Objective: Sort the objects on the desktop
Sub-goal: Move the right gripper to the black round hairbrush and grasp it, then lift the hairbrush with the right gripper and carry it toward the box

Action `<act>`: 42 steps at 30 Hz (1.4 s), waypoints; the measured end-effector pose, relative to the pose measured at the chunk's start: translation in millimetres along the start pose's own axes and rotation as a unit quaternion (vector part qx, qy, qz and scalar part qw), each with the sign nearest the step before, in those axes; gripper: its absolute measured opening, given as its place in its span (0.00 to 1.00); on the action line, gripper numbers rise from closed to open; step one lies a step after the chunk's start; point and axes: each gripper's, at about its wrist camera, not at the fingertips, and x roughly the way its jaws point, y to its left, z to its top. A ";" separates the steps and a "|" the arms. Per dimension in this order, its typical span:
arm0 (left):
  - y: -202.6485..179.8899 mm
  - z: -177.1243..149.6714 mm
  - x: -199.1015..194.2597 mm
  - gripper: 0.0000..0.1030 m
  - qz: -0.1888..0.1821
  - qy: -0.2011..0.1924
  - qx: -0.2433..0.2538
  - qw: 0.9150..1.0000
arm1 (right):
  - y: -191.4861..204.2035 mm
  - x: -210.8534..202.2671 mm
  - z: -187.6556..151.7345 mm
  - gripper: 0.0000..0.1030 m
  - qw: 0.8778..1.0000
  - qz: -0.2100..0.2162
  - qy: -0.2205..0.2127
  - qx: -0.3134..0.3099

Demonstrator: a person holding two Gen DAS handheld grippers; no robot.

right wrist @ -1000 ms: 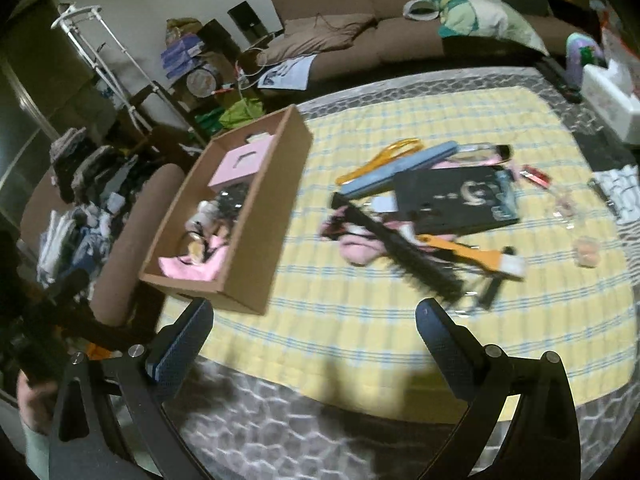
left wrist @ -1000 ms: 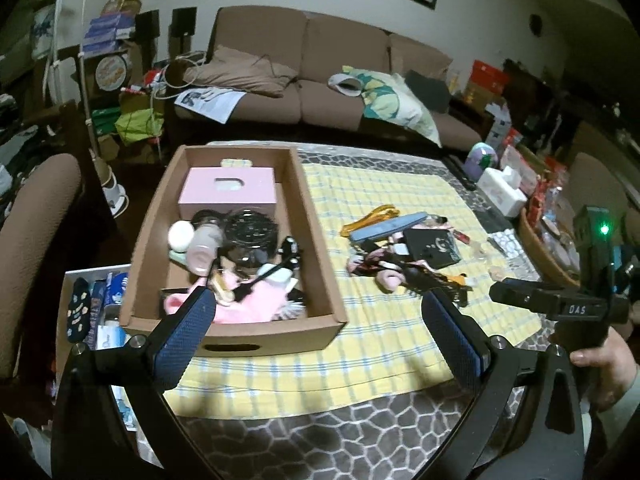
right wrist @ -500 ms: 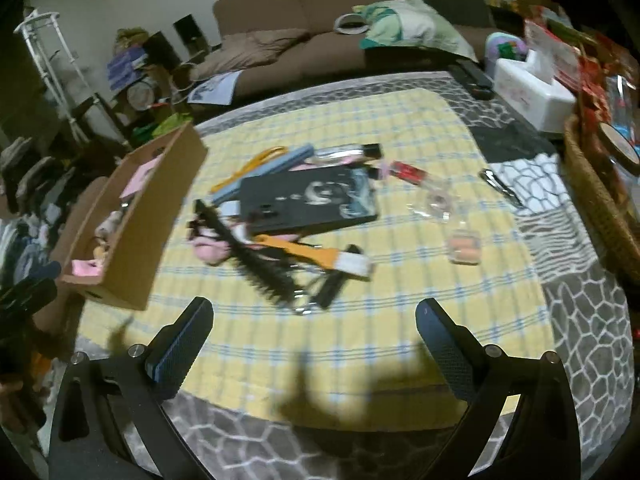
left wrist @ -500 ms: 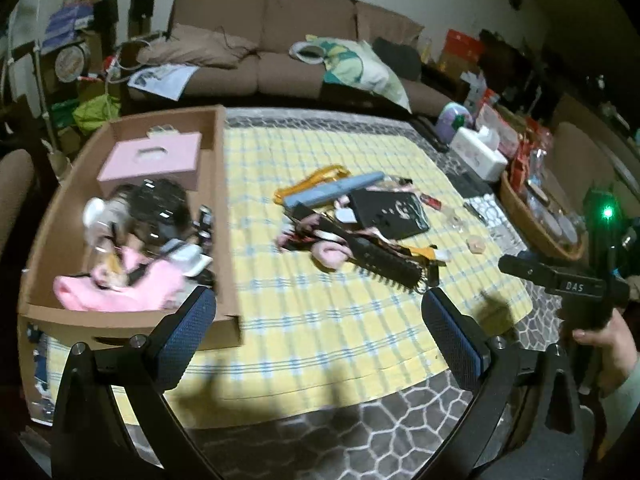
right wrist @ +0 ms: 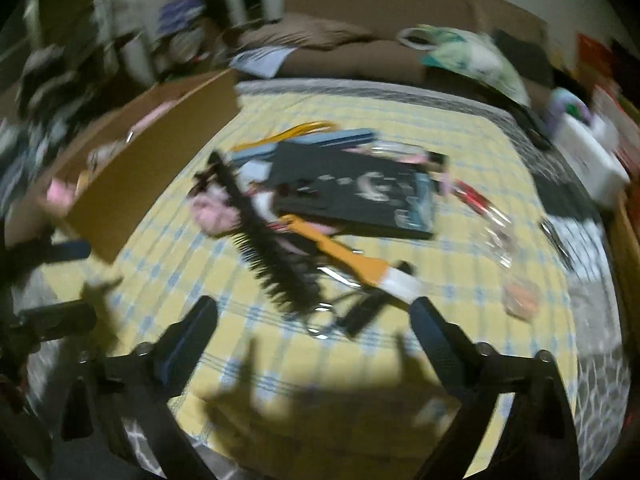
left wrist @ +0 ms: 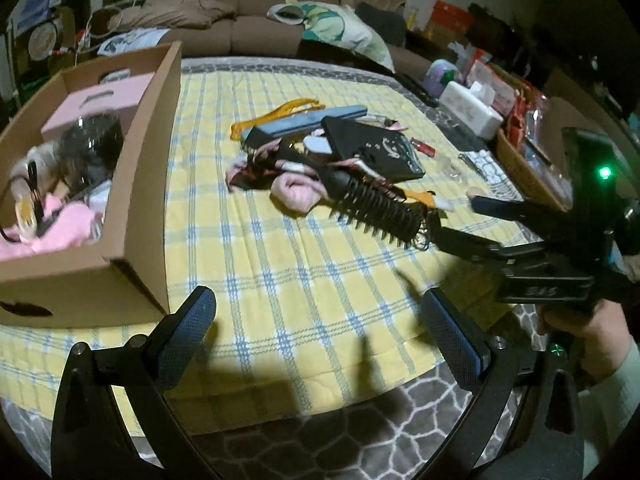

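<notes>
The right tongs (right wrist: 312, 320) and left tongs (left wrist: 320, 312) are gaping wide, gripping nothing; the brown cardboard box (left wrist: 148, 168) is sitting part-filled, while the black bristled hairbrush (left wrist: 372, 204) pile is waiting on the yellow-checked desk (left wrist: 280, 280).

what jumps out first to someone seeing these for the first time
The tangled pile in the middle of the yellow checked cloth, with a black bristle brush jutting out beside a black case. To its left stands an open cardboard box, already stuffed with pink things. The right gripper comes in open from the right, near the brush's tip.
</notes>
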 end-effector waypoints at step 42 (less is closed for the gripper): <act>38.4 -15.6 58.4 0.78 -0.270 0.061 -0.223 0.935 | 21.4 18.1 -43.2 0.37 0.943 0.249 0.068 0.208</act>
